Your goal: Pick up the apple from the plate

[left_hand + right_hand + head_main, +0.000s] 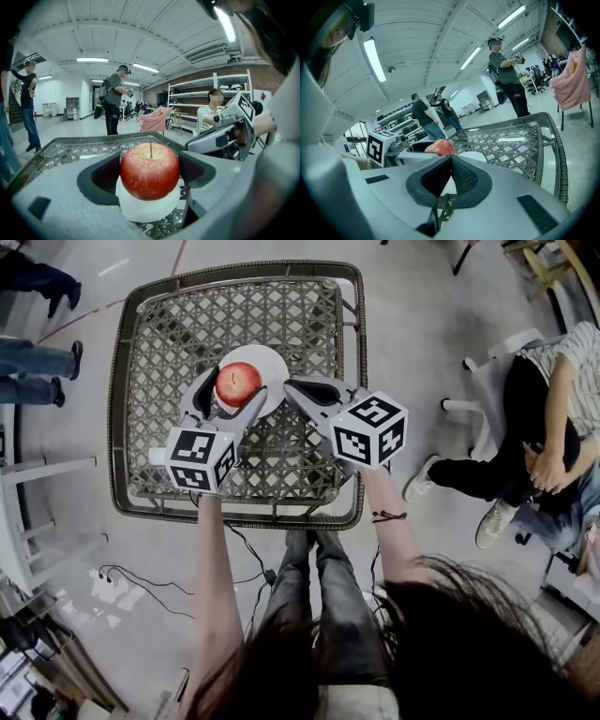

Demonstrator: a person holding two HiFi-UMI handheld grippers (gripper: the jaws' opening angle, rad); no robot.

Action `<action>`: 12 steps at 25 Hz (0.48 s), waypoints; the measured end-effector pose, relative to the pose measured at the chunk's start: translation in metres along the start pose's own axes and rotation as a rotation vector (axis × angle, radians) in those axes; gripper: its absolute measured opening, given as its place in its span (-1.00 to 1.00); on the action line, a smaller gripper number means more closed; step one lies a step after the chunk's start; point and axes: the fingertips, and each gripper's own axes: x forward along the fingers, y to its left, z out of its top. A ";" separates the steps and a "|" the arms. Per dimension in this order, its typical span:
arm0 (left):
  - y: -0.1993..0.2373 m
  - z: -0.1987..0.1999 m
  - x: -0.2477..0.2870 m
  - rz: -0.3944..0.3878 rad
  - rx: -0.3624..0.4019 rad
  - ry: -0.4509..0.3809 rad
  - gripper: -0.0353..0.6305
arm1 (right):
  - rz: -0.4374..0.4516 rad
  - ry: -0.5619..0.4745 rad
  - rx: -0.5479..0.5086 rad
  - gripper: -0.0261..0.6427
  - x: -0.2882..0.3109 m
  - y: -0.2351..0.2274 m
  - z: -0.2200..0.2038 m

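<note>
A red apple point(239, 381) sits on a small white plate point(273, 362) in the middle of a wicker table point(309, 315). My left gripper point(237, 386) has one jaw on each side of the apple, with both pads against its sides. In the left gripper view the apple point(150, 171) fills the gap between the dark pads point(105, 176) and still rests on the plate point(150, 210). My right gripper point(289, 387) is shut and empty, its tips at the plate's right edge. In the right gripper view point(451, 159) the apple point(440, 147) shows just past the tips.
The table's raised rim point(359, 352) runs all round the woven top. A seated person point(548, 418) and a white chair point(487, 381) are to the right. Other people's feet point(42, 282) stand at the far left. Cables point(141, 579) lie on the floor near me.
</note>
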 end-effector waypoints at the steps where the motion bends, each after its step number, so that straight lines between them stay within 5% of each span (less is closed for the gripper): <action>1: -0.001 0.002 -0.003 0.003 -0.003 -0.004 0.28 | 0.000 -0.001 -0.001 -0.89 -0.001 0.002 0.002; 12: -0.011 0.025 -0.027 0.015 -0.057 -0.027 0.28 | -0.001 -0.003 -0.013 -0.89 -0.014 0.021 0.021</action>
